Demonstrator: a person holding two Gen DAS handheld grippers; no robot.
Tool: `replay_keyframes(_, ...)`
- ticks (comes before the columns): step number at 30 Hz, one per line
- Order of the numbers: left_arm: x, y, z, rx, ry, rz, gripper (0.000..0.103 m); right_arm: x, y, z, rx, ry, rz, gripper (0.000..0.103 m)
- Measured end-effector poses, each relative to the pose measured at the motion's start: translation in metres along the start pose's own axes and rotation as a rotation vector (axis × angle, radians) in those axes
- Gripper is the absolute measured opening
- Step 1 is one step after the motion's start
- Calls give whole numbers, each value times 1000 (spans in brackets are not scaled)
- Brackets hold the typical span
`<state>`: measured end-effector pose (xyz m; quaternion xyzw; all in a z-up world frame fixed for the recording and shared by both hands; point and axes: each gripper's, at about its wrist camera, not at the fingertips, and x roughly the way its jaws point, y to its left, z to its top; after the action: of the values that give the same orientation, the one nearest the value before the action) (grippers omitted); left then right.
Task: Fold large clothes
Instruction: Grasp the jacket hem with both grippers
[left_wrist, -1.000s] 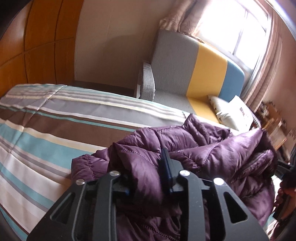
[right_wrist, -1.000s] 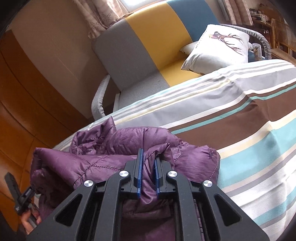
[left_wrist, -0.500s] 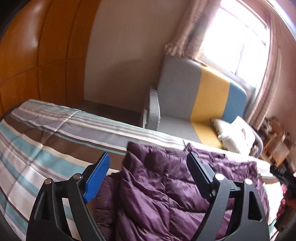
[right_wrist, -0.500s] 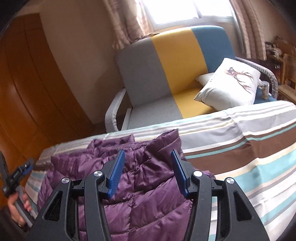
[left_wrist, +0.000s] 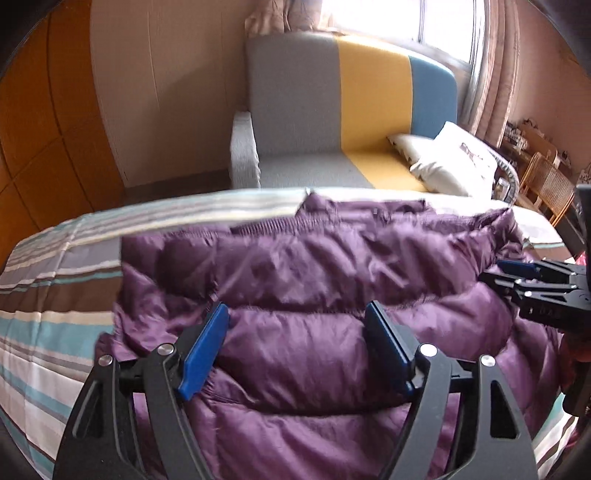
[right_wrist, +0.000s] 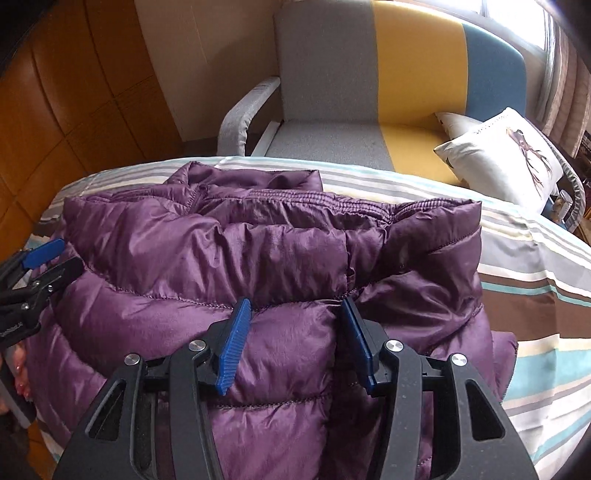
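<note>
Both pairs of blue-padded fingers stand apart over the quilted cloth and are closing: the left gripper (left_wrist: 295, 350) has its jaws fairly wide, the right gripper (right_wrist: 293, 339) noticeably narrower, and in each view a puffy ridge of the purple down jacket (right_wrist: 236, 266) bulges up between the pads. Whether the pads already press on the fabric cannot be told for certain; they look clear of it, with nothing lifted. That jacket is the task's garment, and it lies on the striped bedspread (right_wrist: 535, 280) near the edge closest to the person, its ribbed collar band turned toward the far side of the bed and its body gathered into a thick, roughly rectangular bundle. Judging by how it lies, at least one fold is already made, since layers are stacked and a sleeve or flap shows tucked along the right side; what seems left is a further fold or a squaring-up of the loose, uneven edges, and perhaps pressing the air out so it stays flat. By count: one jacket, two grippers, one bed with one bedspread, one sofa (right_wrist: 388, 74) in grey, yellow and blue blocks behind the bed, and two white cushions (right_wrist: 506, 155) on its seat, one with a printed deer and another partly hidden behind it. Curtains (left_wrist: 495, 74) hang at a bright window, and wicker chairs (left_wrist: 546, 177) show at the far right of the left view, too blurred to number.
</note>
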<state>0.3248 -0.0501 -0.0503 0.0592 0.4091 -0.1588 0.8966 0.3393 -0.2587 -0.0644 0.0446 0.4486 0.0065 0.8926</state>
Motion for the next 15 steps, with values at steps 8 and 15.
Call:
replay_keyframes(8, -12, -10, -16, 22, -38, -16, 6, -15, -3, -17, 18, -83, 21, 2)
replay_keyframes(15, -56, -8, 3, 9, -157, -12, 6, -54, -1, 3, 12, -213, 31, 2)
